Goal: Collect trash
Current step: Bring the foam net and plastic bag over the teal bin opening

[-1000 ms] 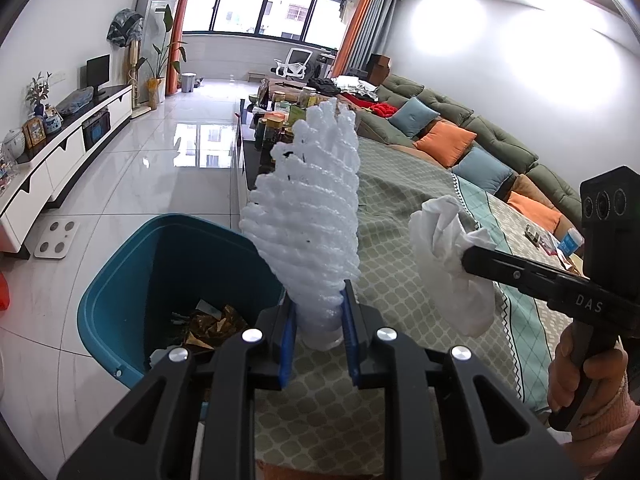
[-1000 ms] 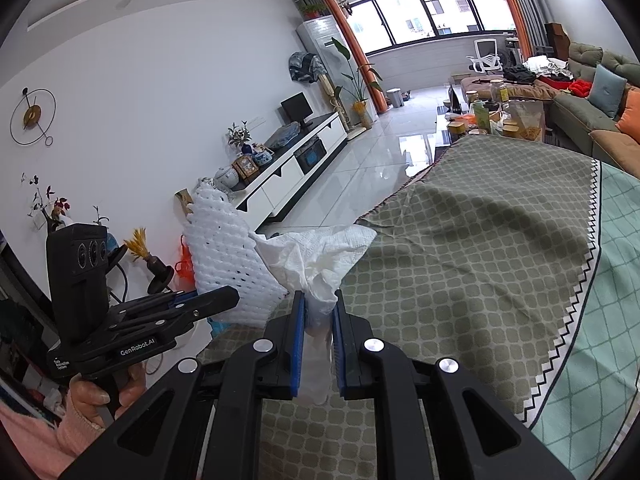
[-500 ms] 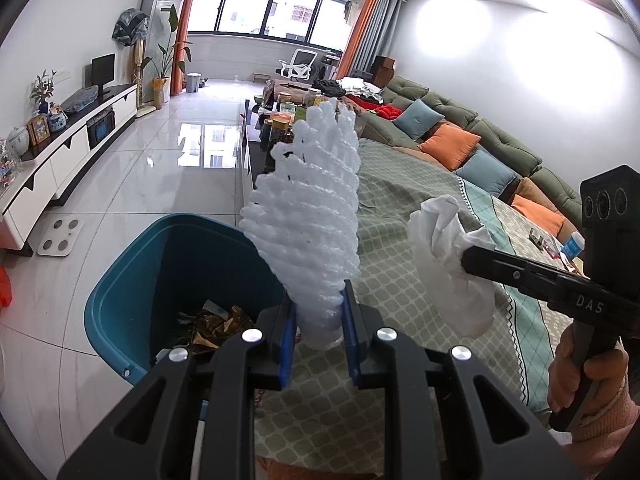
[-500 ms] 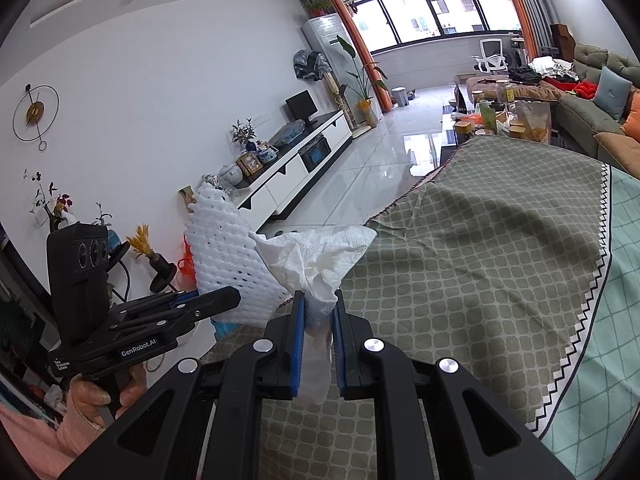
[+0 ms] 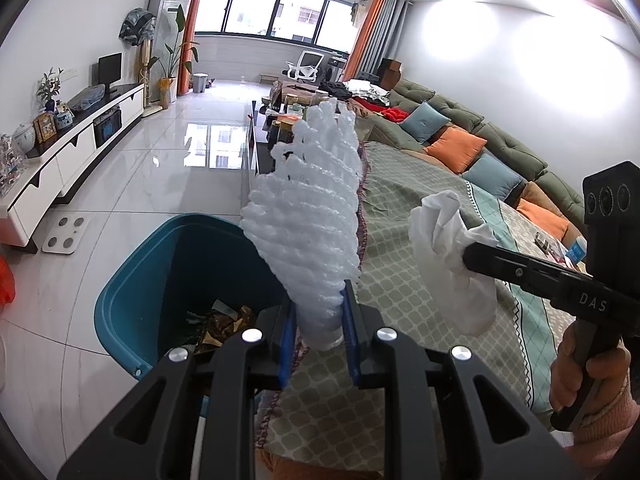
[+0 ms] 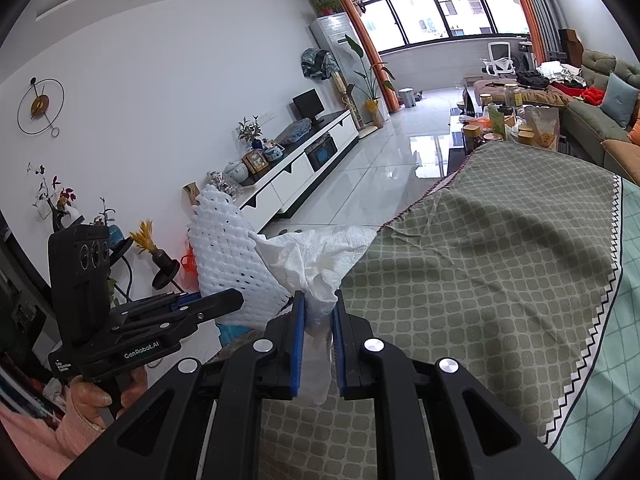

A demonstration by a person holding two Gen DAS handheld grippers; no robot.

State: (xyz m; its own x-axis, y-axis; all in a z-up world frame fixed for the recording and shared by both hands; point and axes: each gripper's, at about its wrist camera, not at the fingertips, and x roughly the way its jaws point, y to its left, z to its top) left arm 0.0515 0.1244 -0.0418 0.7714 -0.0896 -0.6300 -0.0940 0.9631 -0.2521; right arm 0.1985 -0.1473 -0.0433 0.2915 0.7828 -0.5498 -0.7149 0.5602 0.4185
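- The left gripper (image 5: 318, 334) has its fingers (image 5: 286, 344) closed narrowly on the lower end of a white foam net sleeve (image 5: 310, 216), which stands up from the grip and leans slightly over the near-left edge of the worktop (image 5: 420, 280).
- The right gripper (image 6: 318, 344) pinches a crumpled white tissue (image 6: 316, 258) between its blue pads (image 6: 298, 340); a tail of it hangs down through the gap.
- The teal trash bin (image 5: 132, 280) sits on the floor just beside the worktop's left edge, with wrappers already in its bottom.
- The step in hand looks like carrying both pieces to the bin. Judging by the layout, the sleeve is nearest: swing the left gripper outward past the edge until the sleeve's base is over the bin's opening, not its rim.
- The sleeve is light and springy, so lower it partway in before opening, or it may bounce off the rim.
- Bring the tissue over afterwards, one gripper at a time, so the two do not collide above the bin.
- Open wide; the tissue's tail may cling to a pad.
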